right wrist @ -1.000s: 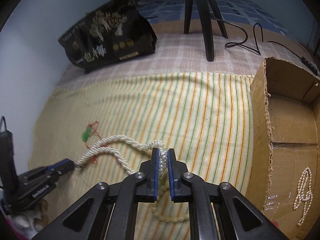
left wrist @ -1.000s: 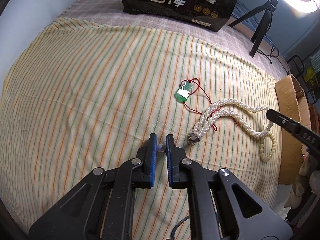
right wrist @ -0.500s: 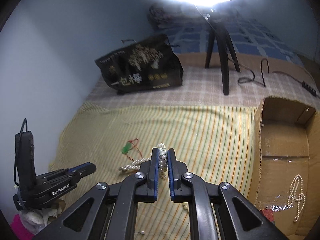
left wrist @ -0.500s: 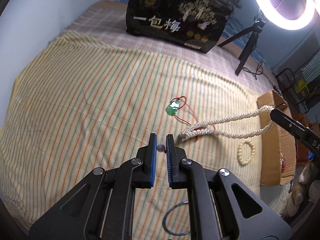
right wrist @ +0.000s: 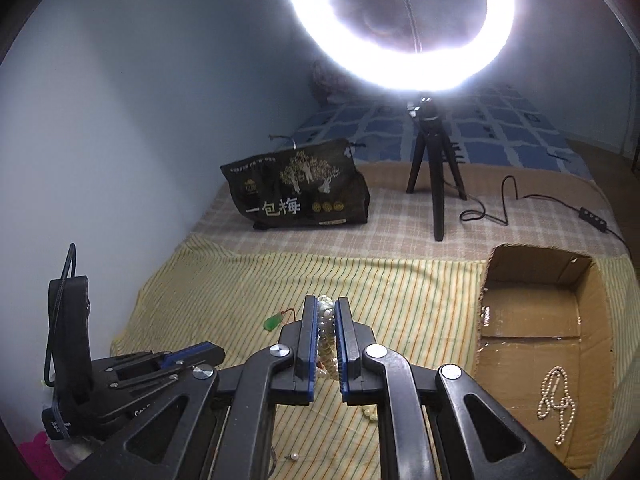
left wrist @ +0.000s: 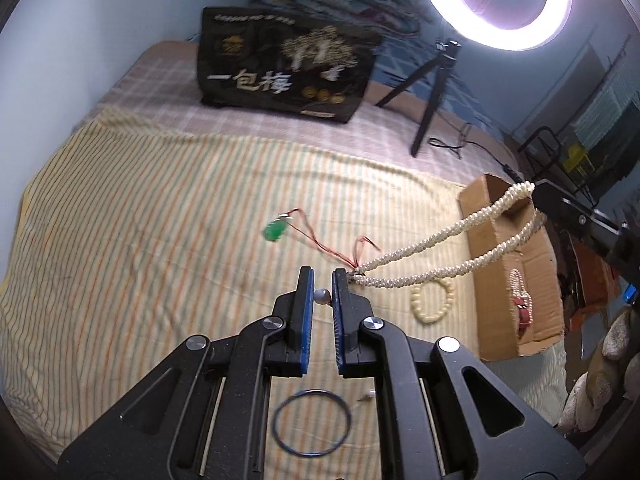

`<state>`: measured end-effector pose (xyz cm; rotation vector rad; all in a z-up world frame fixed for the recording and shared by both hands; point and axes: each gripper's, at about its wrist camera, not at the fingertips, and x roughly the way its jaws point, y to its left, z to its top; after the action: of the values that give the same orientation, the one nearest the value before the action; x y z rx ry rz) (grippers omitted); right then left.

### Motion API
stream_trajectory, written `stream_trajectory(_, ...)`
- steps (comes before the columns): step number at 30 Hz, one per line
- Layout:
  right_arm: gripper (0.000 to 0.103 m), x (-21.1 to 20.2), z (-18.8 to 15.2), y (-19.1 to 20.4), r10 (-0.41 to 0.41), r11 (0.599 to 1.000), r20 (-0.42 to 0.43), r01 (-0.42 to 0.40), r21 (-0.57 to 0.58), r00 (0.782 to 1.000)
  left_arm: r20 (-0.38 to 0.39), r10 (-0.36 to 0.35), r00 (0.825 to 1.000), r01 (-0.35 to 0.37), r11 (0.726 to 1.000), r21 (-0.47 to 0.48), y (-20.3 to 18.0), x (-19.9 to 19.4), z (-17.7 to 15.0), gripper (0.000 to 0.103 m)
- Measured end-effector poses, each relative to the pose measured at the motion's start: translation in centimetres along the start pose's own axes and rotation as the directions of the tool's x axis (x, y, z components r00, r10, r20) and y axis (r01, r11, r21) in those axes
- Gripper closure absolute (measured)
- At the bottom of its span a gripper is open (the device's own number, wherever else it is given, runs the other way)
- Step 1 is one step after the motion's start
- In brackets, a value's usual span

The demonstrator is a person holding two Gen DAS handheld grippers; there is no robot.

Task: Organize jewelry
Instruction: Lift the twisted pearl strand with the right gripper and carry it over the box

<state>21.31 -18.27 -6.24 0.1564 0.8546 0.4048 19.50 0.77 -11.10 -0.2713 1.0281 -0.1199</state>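
Note:
A twisted pearl necklace (left wrist: 440,244) hangs stretched in the air between both grippers. My left gripper (left wrist: 322,276) is shut on a small grey bead (left wrist: 321,296) at the necklace's clasp end. My right gripper (right wrist: 326,312) is shut on the far loop of the pearl necklace (right wrist: 326,328); from the left wrist it appears as a black finger (left wrist: 540,194) above the cardboard box (left wrist: 504,264). A green pendant (left wrist: 274,232) trails on a red cord (left wrist: 320,246) caught at the clasp end. A cream bead bracelet (left wrist: 434,300) lies on the striped cloth (left wrist: 160,240).
The open cardboard box (right wrist: 536,320) at the right holds a thin pearl strand (right wrist: 556,400). A blue ring (left wrist: 312,422) and a small pearl earring (right wrist: 294,456) lie near the cloth's front. A black bag (right wrist: 300,192) and the ring light's tripod (right wrist: 436,176) stand at the back.
Both grippers rose and the views tilted up. The necklace left the cloth and pulled taut between them, dragging the red cord along. The cream bracelet stayed on the cloth.

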Motion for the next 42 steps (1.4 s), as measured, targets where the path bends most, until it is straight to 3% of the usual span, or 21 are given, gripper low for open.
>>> stream_trajectory(12,0.097,-4.9,1.1,-2.9,-0.038,0.999,0.134,0.033,0.043,0.99,0.009,-0.046,0.999,0.045,0.994,0.098,-5.5,0.2,-0.7,0.096)
stream_trajectory(21,0.097,-7.7,1.4,-6.2,-0.075,0.995,0.186,0.06,0.083,0.98,0.018,-0.07,0.997,0.066,0.987,0.144,-8.9,0.6,-0.9,0.096)
stream_trajectory(30,0.097,-10.9,2.8,-9.4,-0.098,0.987,0.265,0.061,0.148,0.959,0.021,-0.101,0.995,0.095,0.974,0.206,-12.8,1.2,-1.3,0.096)
stream_trajectory(42,0.097,-11.3,3.2,-14.2,-0.154,0.971,0.272,0.093,0.222,0.95,-0.005,-0.126,0.992,0.123,0.958,0.261,-17.6,3.6,-2.0,0.096)
